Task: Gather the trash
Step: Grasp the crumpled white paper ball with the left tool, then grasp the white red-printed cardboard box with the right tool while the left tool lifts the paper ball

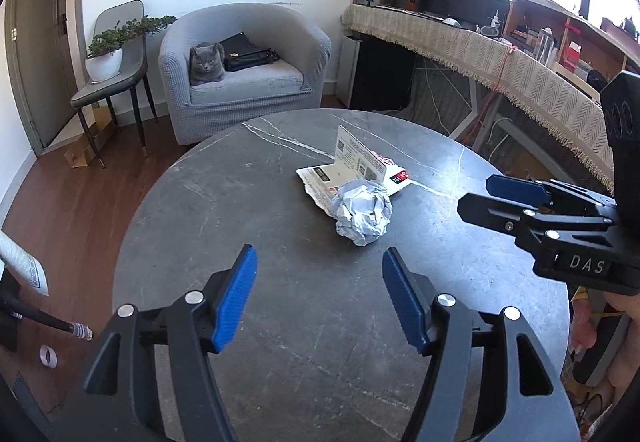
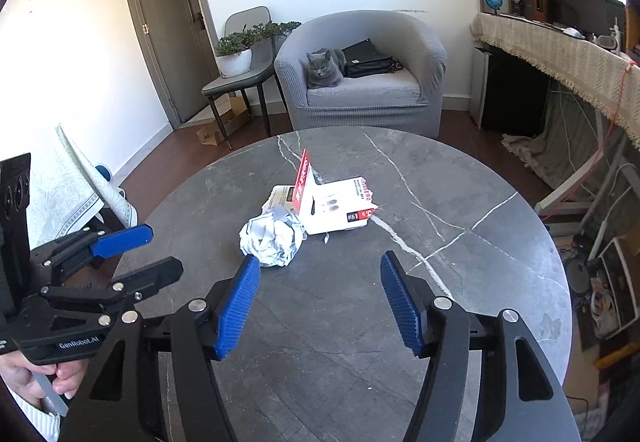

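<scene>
On table (image 1: 208, 218), near centre: paper ball (image 1: 363, 216) touching torn packet (image 1: 360, 168) just beyond at 12 o'clock. Left gripper (image 1: 319, 294) spread, empty, ball past its tips at 1 o'clock; right gripper (image 2: 320, 296) likewise spread and empty, ball near its left pad (image 2: 238, 306) at 11 o'clock.

The left tool (image 1: 319, 296) hangs over the round worktop (image 1: 200, 210), jaws apart with nothing between them. Just past it at 12 o'clock lies a paper ball (image 1: 363, 211), touching a torn carton (image 1: 360, 166). The right tool (image 1: 478, 198) reaches in at 3 o'clock, jaws parted. A cat (image 1: 206, 63) sits on the armchair (image 1: 244, 70) at 11.
</scene>
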`<state>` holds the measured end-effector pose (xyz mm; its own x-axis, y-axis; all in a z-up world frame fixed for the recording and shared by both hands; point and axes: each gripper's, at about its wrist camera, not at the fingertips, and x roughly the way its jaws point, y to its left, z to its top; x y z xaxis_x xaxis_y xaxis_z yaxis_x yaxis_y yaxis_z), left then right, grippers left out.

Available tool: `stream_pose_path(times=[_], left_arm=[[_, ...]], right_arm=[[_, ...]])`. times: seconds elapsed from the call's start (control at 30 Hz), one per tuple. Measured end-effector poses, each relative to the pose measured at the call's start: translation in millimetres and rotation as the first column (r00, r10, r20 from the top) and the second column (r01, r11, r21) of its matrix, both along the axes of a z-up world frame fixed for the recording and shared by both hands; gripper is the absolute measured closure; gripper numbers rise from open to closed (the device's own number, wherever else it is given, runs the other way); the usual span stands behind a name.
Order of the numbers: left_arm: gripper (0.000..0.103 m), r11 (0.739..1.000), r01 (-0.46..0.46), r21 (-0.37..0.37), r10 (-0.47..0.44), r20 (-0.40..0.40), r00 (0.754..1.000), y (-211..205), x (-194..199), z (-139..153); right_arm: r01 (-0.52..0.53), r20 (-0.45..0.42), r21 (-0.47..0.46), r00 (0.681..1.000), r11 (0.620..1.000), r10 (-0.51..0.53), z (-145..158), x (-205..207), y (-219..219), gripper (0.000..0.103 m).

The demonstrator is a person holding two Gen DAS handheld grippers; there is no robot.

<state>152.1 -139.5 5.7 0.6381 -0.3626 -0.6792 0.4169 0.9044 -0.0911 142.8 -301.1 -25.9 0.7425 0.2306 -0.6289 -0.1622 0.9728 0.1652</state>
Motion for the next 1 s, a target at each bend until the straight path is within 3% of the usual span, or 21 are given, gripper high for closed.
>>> stream_pose_path(times=[0.2,0.43,0.57,0.63,0.67,1.0], left_arm=[[0.03,0.998,0.054,0.044,-0.054,-0.002,0.999,-29,21,-12],[0.032,0.992,0.096,0.086,-0.096,-0.007,0.995,-52,43,-22],[0.041,0.987,0.123,0.106,-0.119,-0.035,0.992,-61,54,-30],[0.051,0.986,0.129,0.105,-0.124,-0.056,0.991,-63,59,-34],[0.056,0.986,0.134,0.097,-0.128,-0.067,0.99,-63,60,-35],[0.057,0.991,0.117,0.06,-0.112,-0.081,0.99,-19,37,-24]], right_arm=[[0.044,-0.006,0.088,0.999,0.995,-0.043,-2,10,-24,0.033],[0.078,-0.027,0.131,0.997,0.988,-0.075,-11,21,-36,0.027],[0.082,-0.033,0.131,0.996,0.988,-0.078,-12,27,-35,0.025],[0.083,-0.04,0.137,0.996,0.987,-0.078,-14,31,-35,0.025],[0.083,-0.042,0.138,0.996,0.987,-0.078,-14,32,-34,0.025],[0.036,-0.053,0.07,0.998,0.997,-0.033,-20,45,3,0.025]])
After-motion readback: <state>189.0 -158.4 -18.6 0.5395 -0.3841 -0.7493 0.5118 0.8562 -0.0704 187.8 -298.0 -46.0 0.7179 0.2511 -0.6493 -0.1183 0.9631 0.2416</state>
